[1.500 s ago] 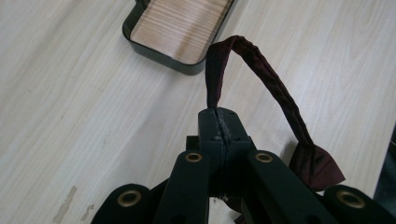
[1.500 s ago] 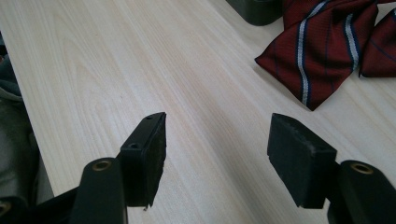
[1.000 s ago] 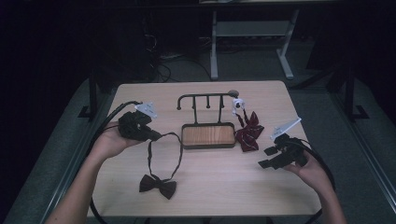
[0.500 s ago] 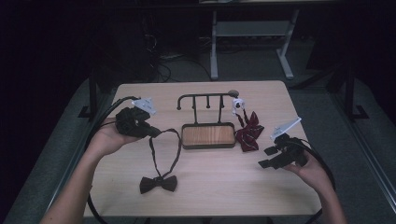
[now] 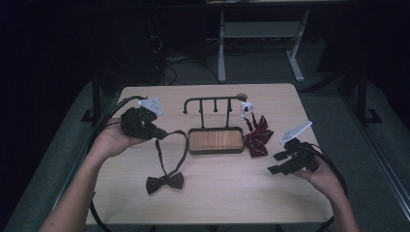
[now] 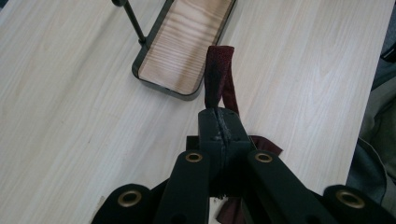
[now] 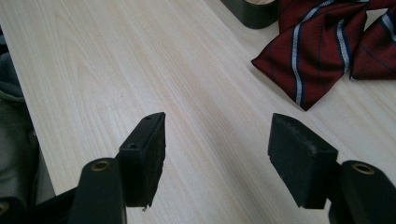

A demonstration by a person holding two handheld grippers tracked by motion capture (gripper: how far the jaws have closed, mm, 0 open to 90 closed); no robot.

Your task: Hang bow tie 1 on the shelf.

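Observation:
A dark maroon bow tie [image 5: 165,182] hangs low over the table front left of centre, and its strap [image 5: 171,145] loops up to my left gripper [image 5: 155,132]. That gripper is shut on the strap [image 6: 217,74], which stands up from its closed jaws in the left gripper view. A red striped bow tie [image 5: 257,137] lies right of a black stand with a wooden base [image 5: 215,139] and a rail of hooks [image 5: 212,100]. My right gripper [image 5: 278,162] hovers open near the table's right side, just short of the striped tie [image 7: 322,44].
A small white object [image 5: 247,107] sits at the right end of the hook rail. Cables trail from both grippers off the table edges. A metal frame [image 5: 261,34] stands on the dark floor behind the table.
My left gripper has risen and moved slightly back, drawing the strap taut and dragging the dark bow tie to the right, toward the table's centre. The right gripper has stayed in place.

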